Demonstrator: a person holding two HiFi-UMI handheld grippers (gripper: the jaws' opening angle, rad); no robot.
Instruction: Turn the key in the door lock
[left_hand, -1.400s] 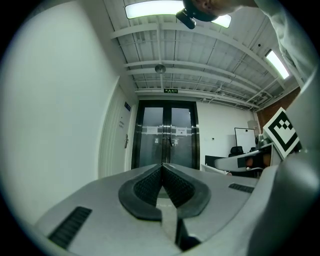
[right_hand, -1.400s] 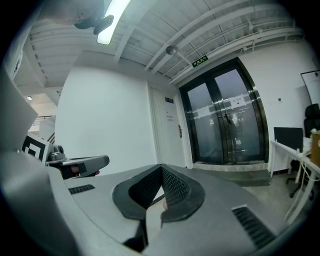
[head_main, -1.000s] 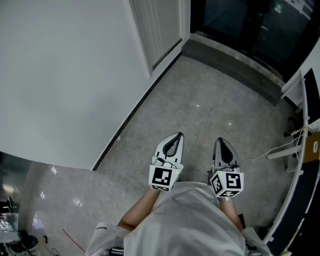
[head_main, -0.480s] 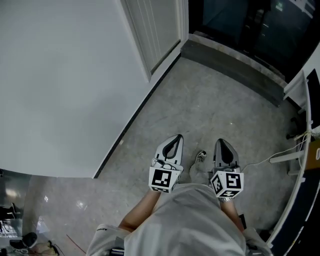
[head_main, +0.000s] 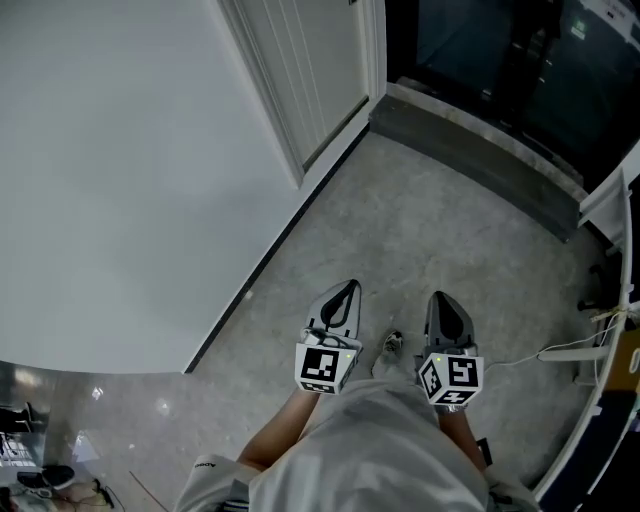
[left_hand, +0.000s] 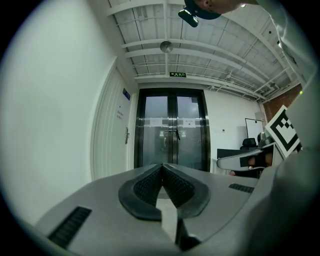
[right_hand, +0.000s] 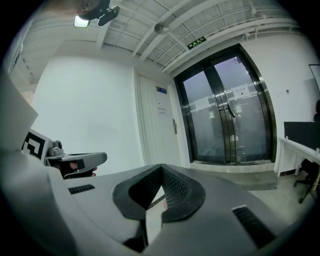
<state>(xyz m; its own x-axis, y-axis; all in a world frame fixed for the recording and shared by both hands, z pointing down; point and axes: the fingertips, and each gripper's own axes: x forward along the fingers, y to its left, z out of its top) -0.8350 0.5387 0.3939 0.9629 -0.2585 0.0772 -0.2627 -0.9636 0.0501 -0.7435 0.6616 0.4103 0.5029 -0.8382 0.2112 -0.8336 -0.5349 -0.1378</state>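
Head view: left gripper (head_main: 343, 292) & right gripper (head_main: 441, 301) side by side above grey floor (head_main: 420, 220), in front of person's torso (head_main: 370, 450); white door (head_main: 310, 70) ahead-left, well apart. Left gripper view: jaws clenched, nothing betw. them; door handle (left_hand: 126, 135) far ahead; key too small to tell. Right gripper view: jaws clenched, empty; glass double doors (right_hand: 225, 120) right of white door.

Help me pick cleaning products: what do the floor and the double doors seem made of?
Floor: grey speckled stone or terrazzo, apparently polished, judging by the small light glints. Double doors: glass panes in dark, glossy, metal-looking frames; the panes show reflections.
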